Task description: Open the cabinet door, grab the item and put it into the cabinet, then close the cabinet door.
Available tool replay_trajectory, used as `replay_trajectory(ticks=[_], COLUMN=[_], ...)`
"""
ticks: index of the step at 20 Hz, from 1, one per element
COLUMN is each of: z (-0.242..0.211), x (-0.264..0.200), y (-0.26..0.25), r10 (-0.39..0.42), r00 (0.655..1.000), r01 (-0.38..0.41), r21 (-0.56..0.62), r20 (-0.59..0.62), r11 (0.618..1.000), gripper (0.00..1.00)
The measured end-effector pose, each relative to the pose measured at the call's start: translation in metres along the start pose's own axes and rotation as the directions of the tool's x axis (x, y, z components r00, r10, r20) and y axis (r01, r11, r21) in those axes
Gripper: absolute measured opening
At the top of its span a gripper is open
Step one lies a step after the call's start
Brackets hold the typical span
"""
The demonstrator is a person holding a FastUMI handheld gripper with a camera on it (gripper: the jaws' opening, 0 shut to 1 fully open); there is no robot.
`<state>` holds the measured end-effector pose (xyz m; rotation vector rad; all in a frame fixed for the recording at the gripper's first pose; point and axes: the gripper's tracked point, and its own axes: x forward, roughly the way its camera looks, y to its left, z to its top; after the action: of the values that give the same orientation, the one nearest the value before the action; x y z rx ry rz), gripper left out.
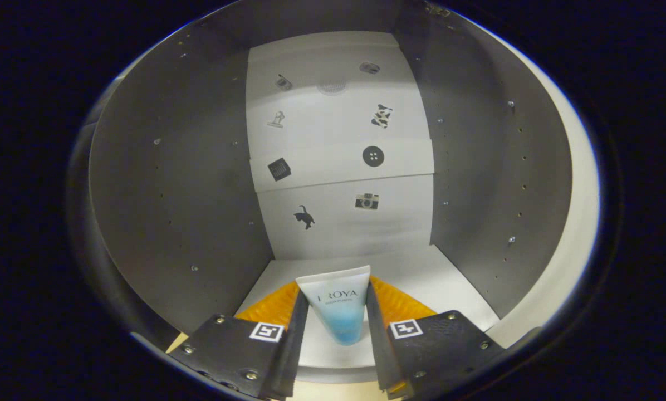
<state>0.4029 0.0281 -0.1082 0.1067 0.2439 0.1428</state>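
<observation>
Grey cabinet interior [166, 184] all round, side walls w/ rows of small peg holes, white back panel [338, 150] at far end carrying small stickers: black cat [304, 216], camera [367, 201], round black button [373, 156], dark cube [279, 169], cow-patterned shape [382, 116], a few more higher up, too small to tell. White cabinet floor [450, 284] running from back panel toward near edge. Gripper [337, 317] reaching into cabinet, fingers narrowed & pressing both sides of cosmetic tube [337, 309], white at flat crimped end, fading to blue at near end. Tube upright-ish between fingers, crimped end pointing to back panel, above near part of floor; can't tell if touching floor. Square marker tags on each finger base, left [266, 332] & right [406, 328].
</observation>
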Motion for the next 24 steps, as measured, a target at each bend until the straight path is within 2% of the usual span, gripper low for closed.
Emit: replay_trajectory(ticks=[4,9,14,18,24], z=[0.002,0.013,0.025,0.026,0.018], x=[0.004,-0.006,-0.043,-0.091,-0.176], y=[0.000,-0.002,0.001,0.011,0.014], r10=[0.002,-0.011,-0.035,-0.023,-0.063], r00=[1.000,0.999,0.990,0.988,0.982], r01=[-0.002,0.009,0.039,0.029,0.077], r21=[0.029,0.048,-0.027,-0.034,-0.073], r20=[0.010,0.051,0.135,0.151,0.179], r11=[1.000,0.999,0.999,0.999,0.994], gripper=[0.56,0.78,1.00,1.00,1.00])
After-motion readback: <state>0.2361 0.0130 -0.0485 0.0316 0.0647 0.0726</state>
